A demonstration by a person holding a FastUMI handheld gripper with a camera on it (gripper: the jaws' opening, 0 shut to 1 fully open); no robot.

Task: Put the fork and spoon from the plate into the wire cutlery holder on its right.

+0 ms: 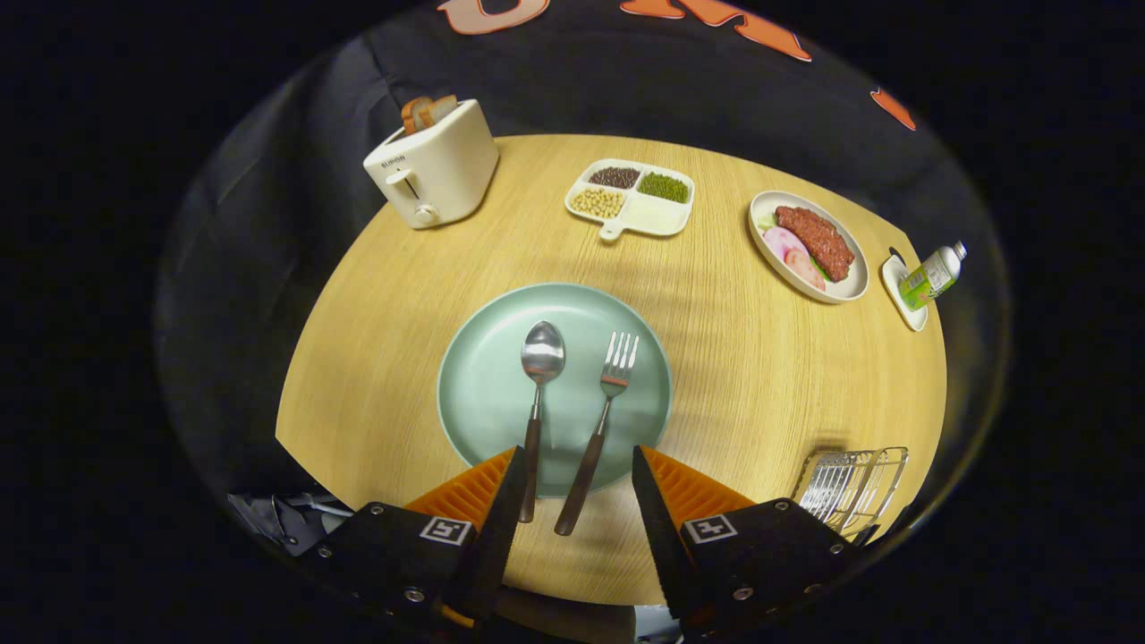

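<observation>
Toaster [436,166] (bread in slots), divided tray [656,220], food dish [850,288], bottle [932,275].

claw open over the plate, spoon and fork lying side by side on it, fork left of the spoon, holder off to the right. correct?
Wrong on one point: in the gripper view the fork lies right of the spoon, not left. The rest holds: the claw is open over the plate's near edge, both handles between its fingers, and the holder is off to the right.

Round light-wood table [769,376], grain running across, lit evenly from above; black cloth wall [572,89] draped behind it at the upper frame; darkness beyond either side.
</observation>
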